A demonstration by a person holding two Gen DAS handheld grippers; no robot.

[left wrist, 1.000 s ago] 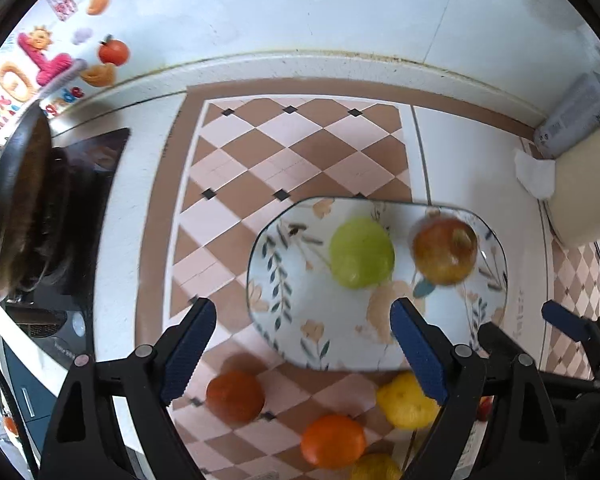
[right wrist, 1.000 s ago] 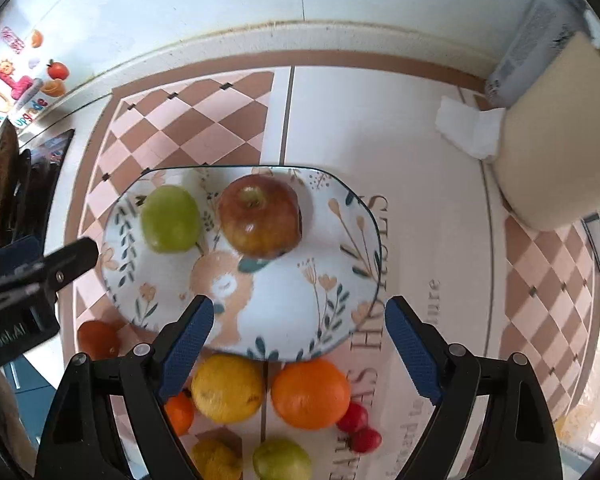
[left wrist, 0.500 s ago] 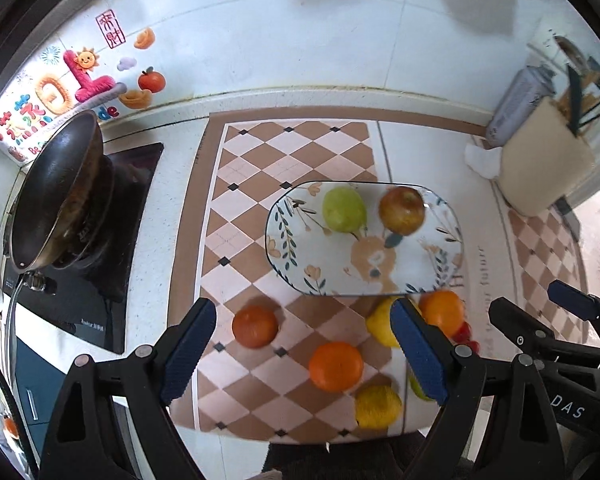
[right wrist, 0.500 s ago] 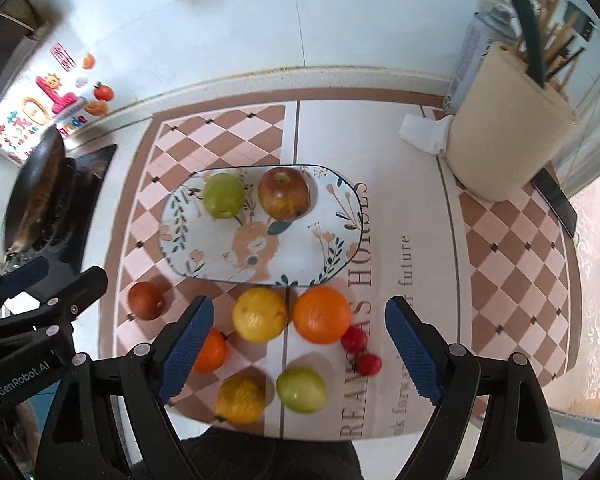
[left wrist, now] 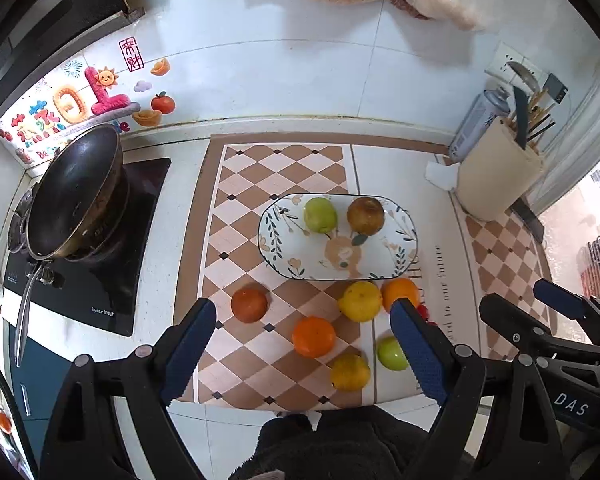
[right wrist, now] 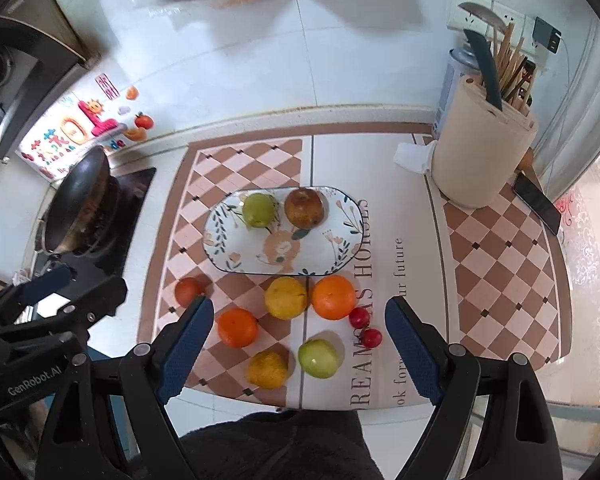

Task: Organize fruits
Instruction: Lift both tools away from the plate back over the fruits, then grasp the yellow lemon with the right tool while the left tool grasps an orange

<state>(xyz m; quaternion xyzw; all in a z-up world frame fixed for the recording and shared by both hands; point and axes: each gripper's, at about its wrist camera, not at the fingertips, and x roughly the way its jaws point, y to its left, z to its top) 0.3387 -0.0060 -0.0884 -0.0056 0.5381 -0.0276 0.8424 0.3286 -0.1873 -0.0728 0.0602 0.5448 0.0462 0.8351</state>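
A floral oval plate (left wrist: 384, 264) (right wrist: 332, 252) lies on the checked mat and holds a green apple (left wrist: 320, 215) (right wrist: 259, 209) and a brownish red apple (left wrist: 365, 216) (right wrist: 304, 207). In front of the plate lie several loose fruits: a dark orange (left wrist: 249, 305) (right wrist: 188, 291), an orange (left wrist: 313, 337) (right wrist: 237, 327), a lemon (left wrist: 359, 301) (right wrist: 285, 297), a big orange (right wrist: 333, 297), a second green apple (right wrist: 318, 358), a yellow citrus (right wrist: 267, 369) and two small red fruits (right wrist: 364, 326). My left gripper (left wrist: 302, 330) and right gripper (right wrist: 299, 330) hang high above the fruits, both open and empty.
A black wok (left wrist: 74, 196) sits on a cooktop (left wrist: 100, 280) at the left. A beige utensil holder (right wrist: 484, 156) with a knife, a spray can (right wrist: 454, 80) and a crumpled tissue (right wrist: 414, 158) stand at the back right. A phone (right wrist: 538, 202) lies at the right. Dark clothing (right wrist: 276, 444) fills the near edge.
Both grippers have risen and pulled back from the plate, so the whole mat, the loose fruits and the counter's front edge came into view. Both stayed open. No fruit has moved.
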